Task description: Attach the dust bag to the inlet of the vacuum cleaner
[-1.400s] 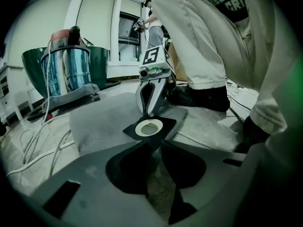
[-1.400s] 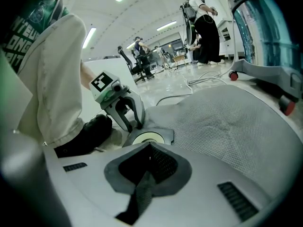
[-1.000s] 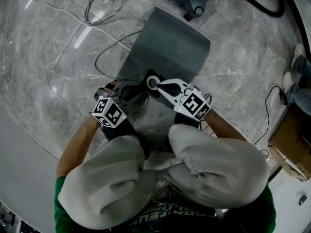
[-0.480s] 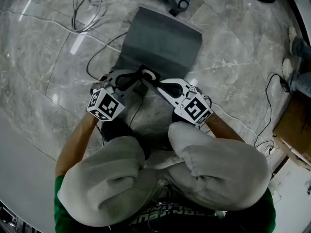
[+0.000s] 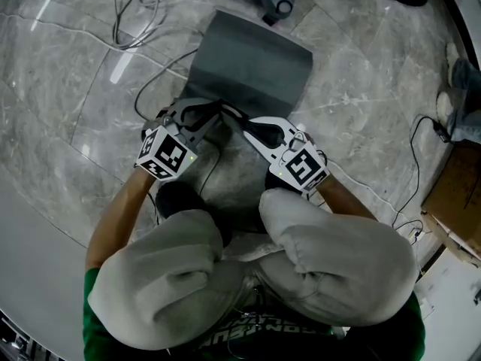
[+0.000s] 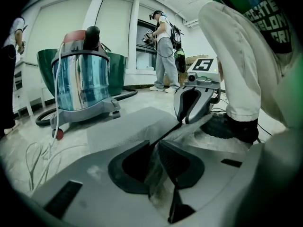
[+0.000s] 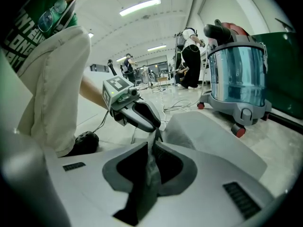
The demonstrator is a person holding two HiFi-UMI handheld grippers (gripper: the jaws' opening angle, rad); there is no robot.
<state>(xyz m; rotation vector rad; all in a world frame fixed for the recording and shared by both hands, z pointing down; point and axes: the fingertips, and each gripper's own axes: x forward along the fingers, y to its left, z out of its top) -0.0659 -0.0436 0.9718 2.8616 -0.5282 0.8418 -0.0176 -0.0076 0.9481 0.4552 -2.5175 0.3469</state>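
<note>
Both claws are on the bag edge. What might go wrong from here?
Left claw and right claw pinch the dust bag at nearly one spot on a thin edge; lifting may let it sag, slip or tear. Loose cables lie beside the bag, toward the vacuum cleaner; dragging might snag them.

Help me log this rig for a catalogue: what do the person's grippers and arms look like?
Both the left gripper and right gripper have pale grey shells with black-lined, tapering jaws, and each carries a cube of black-and-white square markers with a small green light. The person wears a green short-sleeved top, so the forearms are uncovered.
</note>
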